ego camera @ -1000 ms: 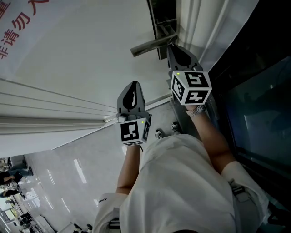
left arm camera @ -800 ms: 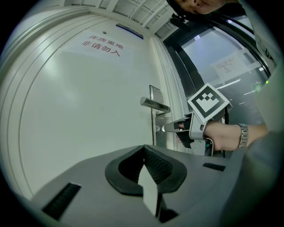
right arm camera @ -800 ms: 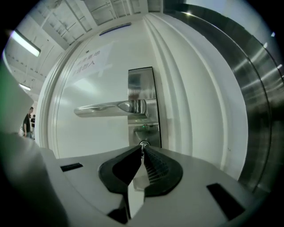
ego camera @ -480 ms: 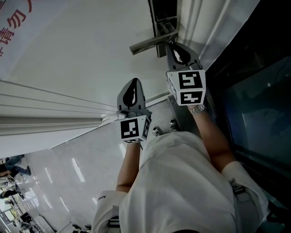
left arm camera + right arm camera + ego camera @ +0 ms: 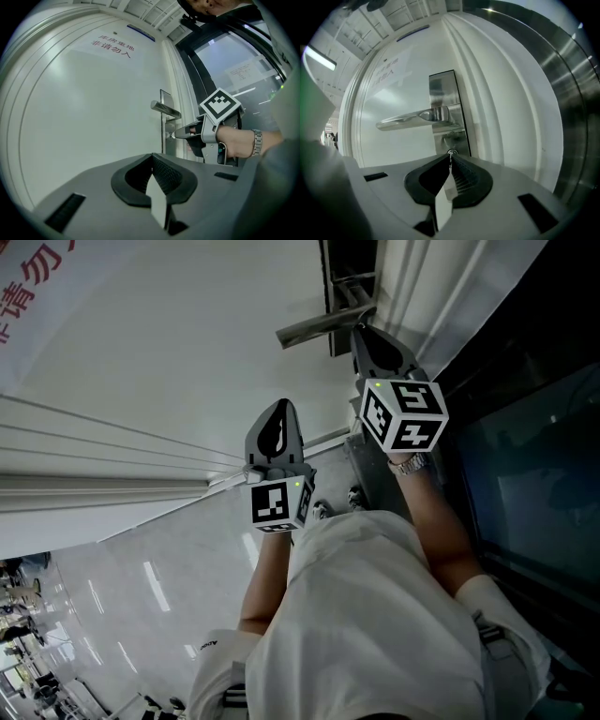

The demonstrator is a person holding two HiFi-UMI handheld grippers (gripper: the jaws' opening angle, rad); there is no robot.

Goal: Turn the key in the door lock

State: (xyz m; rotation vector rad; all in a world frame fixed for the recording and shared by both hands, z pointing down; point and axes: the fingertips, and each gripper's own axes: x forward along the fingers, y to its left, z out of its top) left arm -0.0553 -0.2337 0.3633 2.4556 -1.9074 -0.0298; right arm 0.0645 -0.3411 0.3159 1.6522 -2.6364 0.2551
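Right gripper point(image 5: 450, 158): clenched, jaws drawn together on the key point(image 5: 451, 152), which shows only as a small glint at the jaw tips. It points about level at the lower part of the lock plate point(image 5: 443, 89).
Key: seated in the keyhole low on the lock plate, straight under the hub of the handle.
Handle point(image 5: 405, 119): a horizontal lever running left from the lock plate, just above the jaws and not touched.
Left gripper point(image 5: 151, 159): clenched on nothing, held off to the left of the lock plate. It faces the bare door point(image 5: 84, 117) and is apart from it.
Door frame point(image 5: 492, 103): white mouldings just right of the lock plate.
Step in hand: as I judge it, the grip on the key is made and the turning itself is in hand. How far the key has gone round cannot be told.
Next move: likely a roll of the right wrist about the key's own line. The jaws need to stay tight and square to the lock plate so the key neither slips nor bends, and they must stay clear of the handle above.
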